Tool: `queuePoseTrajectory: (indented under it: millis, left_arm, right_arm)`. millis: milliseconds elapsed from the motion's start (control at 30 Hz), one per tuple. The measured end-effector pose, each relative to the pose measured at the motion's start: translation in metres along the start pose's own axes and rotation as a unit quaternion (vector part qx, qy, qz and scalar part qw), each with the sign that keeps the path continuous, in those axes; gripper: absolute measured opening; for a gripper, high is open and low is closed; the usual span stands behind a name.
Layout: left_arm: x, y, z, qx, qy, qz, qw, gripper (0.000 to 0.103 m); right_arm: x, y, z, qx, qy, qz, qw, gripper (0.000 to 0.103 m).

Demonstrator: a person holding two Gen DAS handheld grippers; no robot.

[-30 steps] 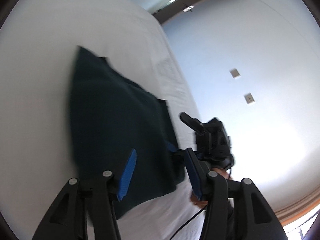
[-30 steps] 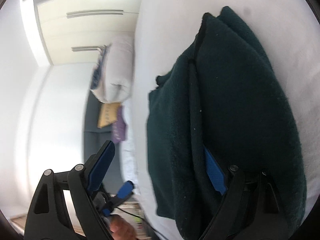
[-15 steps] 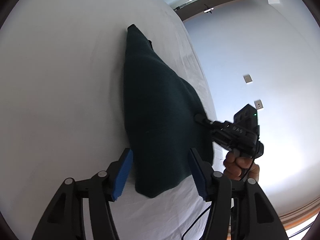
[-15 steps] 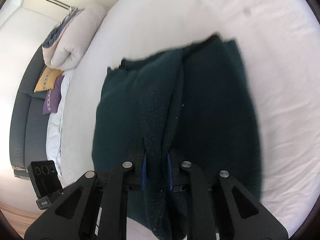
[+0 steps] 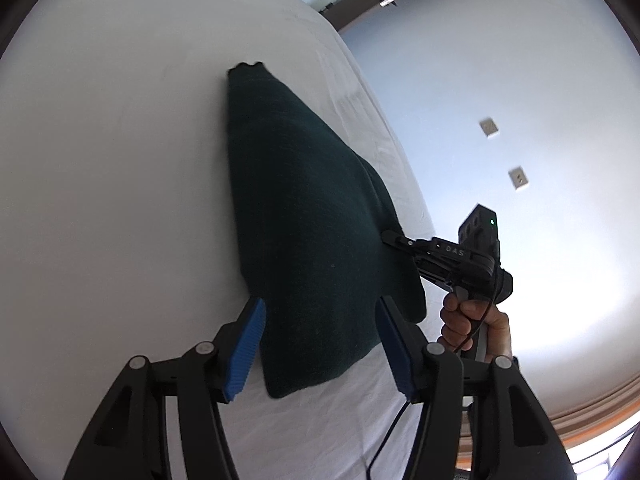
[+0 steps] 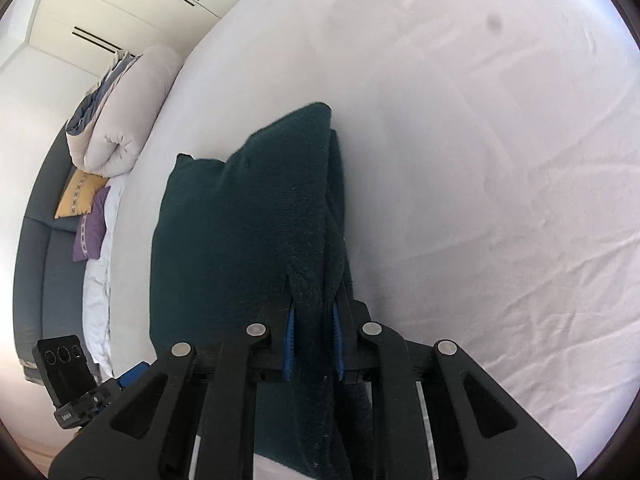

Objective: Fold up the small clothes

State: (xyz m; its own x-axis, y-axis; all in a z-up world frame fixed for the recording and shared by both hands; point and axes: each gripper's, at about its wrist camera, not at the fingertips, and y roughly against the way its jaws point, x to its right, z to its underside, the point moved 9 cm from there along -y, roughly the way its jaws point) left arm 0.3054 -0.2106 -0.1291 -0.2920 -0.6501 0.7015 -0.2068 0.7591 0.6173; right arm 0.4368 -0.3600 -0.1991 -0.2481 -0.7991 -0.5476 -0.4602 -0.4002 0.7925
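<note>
The left gripper (image 5: 320, 344) was a black plastic two-finger frame with ribbed blue pads (image 5: 245, 350) and silver round screws (image 5: 205, 346). The right gripper (image 6: 314, 346) matched it, carrying white "DAS" lettering (image 5: 455, 250), a green light (image 5: 491, 222) and a thin black cable (image 5: 390, 430).

Bed (image 6: 500, 160) w/ white sheet, lightly creased toward near edge. 1 dark green knitted garment (image 5: 304, 232) lies on it, folded lengthwise, near the bed's side edge. 1 rolled pale duvet (image 6: 120, 120) sits at the bed's far end.
</note>
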Motion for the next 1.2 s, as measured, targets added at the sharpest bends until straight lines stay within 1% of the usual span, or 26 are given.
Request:
queuePoseTrajectory:
  millis: [67, 133, 167, 200, 233, 267, 300, 333, 367, 433, 467, 533, 567, 633, 667, 700, 733, 767, 833, 900, 933, 1000, 1033, 1100, 1167, 1200]
  left_arm:
    - [0.005, -0.007, -0.001, -0.004, -0.012, -0.009, 0.9999, 0.059]
    - [0.012, -0.014, -0.002, -0.004, -0.025, -0.022, 0.9994, 0.059]
    - [0.017, -0.017, -0.004, -0.003, -0.034, -0.028, 0.999, 0.059]
    - [0.021, -0.017, -0.004, -0.001, -0.043, -0.034, 0.9985, 0.059]
    - [0.025, -0.017, -0.005, 0.003, -0.056, -0.04, 0.9976, 0.059]
    - [0.027, -0.018, -0.008, 0.005, -0.064, -0.043, 0.997, 0.059]
    - [0.03, -0.02, -0.01, 0.007, -0.072, -0.046, 0.9963, 0.059]
    - [0.033, -0.021, -0.013, 0.008, -0.081, -0.05, 0.9955, 0.059]
    - [0.035, -0.023, -0.017, 0.01, -0.089, -0.053, 0.9946, 0.059]
    - [0.042, -0.029, -0.03, 0.021, -0.108, -0.061, 0.992, 0.059]
    - [0.042, -0.031, -0.034, 0.025, -0.115, -0.069, 0.9906, 0.059]
    - [0.041, -0.039, -0.043, 0.029, -0.133, -0.088, 0.9868, 0.059]
    - [0.042, -0.049, -0.046, 0.024, -0.137, -0.097, 0.9856, 0.059]
    - [0.036, -0.07, -0.043, 0.005, -0.141, -0.118, 0.983, 0.055]
    - [0.039, -0.083, -0.044, -0.004, -0.142, -0.129, 0.9813, 0.055]
    - [0.038, -0.091, -0.041, -0.014, -0.148, -0.138, 0.9793, 0.055]
    - [0.037, -0.098, -0.039, -0.015, -0.158, -0.146, 0.9764, 0.055]
    - [0.036, -0.1, -0.038, -0.014, -0.165, -0.152, 0.9744, 0.055]
    - [0.035, -0.102, -0.038, -0.016, -0.168, -0.159, 0.9728, 0.055]
    - [0.038, -0.096, -0.042, -0.016, -0.165, -0.157, 0.9737, 0.055]
    - [0.041, -0.088, -0.049, -0.007, -0.164, -0.157, 0.9738, 0.052]
    - [0.044, -0.074, -0.066, 0.023, -0.165, -0.161, 0.9727, 0.052]
    - [0.043, -0.071, -0.074, 0.03, -0.163, -0.166, 0.9721, 0.052]
    - [0.031, -0.082, -0.087, 0.012, -0.152, -0.185, 0.9709, 0.052]
    - [0.016, -0.102, -0.086, -0.015, -0.163, -0.205, 0.9649, 0.052]
    - [0.014, -0.108, -0.086, -0.008, -0.171, -0.205, 0.9636, 0.054]
  right_arm:
    - [0.009, -0.009, 0.0, -0.001, 0.007, 0.004, 1.0, 0.014]
    - [0.023, -0.012, 0.001, 0.001, -0.004, -0.011, 1.0, 0.016]
    - [0.024, -0.012, -0.001, 0.002, -0.016, -0.022, 1.0, 0.019]
    - [0.024, -0.011, -0.001, 0.007, -0.017, -0.019, 1.0, 0.025]
    - [0.026, -0.006, 0.0, 0.018, -0.011, 0.008, 1.0, 0.042]
    - [0.028, 0.002, 0.0, 0.035, -0.003, 0.039, 0.999, 0.053]
    - [0.028, 0.011, 0.0, 0.055, 0.002, 0.058, 0.997, 0.054]
    - [0.025, 0.022, 0.001, 0.077, 0.002, 0.064, 0.995, 0.054]
    - [0.015, 0.028, 0.001, 0.09, 0.0, 0.059, 0.994, 0.054]
    - [-0.012, 0.042, 0.009, 0.111, 0.02, 0.012, 0.993, 0.054]
    - [-0.027, 0.043, 0.015, 0.11, 0.04, -0.003, 0.993, 0.052]
    - [-0.051, 0.037, 0.032, 0.094, 0.086, -0.013, 0.992, 0.049]
    - [-0.06, 0.03, 0.038, 0.083, 0.105, -0.01, 0.991, 0.045]
    - [-0.06, 0.006, 0.05, 0.056, 0.134, 0.02, 0.989, 0.039]
    - [-0.048, -0.01, 0.054, 0.039, 0.134, 0.042, 0.989, 0.031]
    - [-0.032, -0.015, 0.056, 0.031, 0.127, 0.053, 0.99, 0.027]
    - [-0.022, -0.025, 0.053, 0.027, 0.119, 0.06, 0.991, 0.016]
    - [-0.011, -0.029, 0.051, 0.034, 0.106, 0.055, 0.992, 0.001]
    - [-0.003, -0.033, 0.047, 0.045, 0.086, 0.04, 0.994, 0.0]
    - [0.0, -0.034, 0.049, 0.048, 0.093, 0.036, 0.994, 0.0]
    - [-0.002, -0.036, 0.048, 0.049, 0.099, 0.039, 0.993, 0.0]
    - [-0.001, -0.037, 0.047, 0.045, 0.101, 0.041, 0.993, 0.0]
    - [-0.001, -0.038, 0.046, 0.044, 0.099, 0.039, 0.993, 0.0]
    - [0.003, -0.039, 0.042, 0.043, 0.094, 0.035, 0.994, 0.0]
    - [0.0, -0.043, 0.042, 0.044, 0.091, 0.032, 0.994, 0.0]
    - [0.002, -0.043, 0.041, 0.045, 0.092, 0.031, 0.994, 0.0]
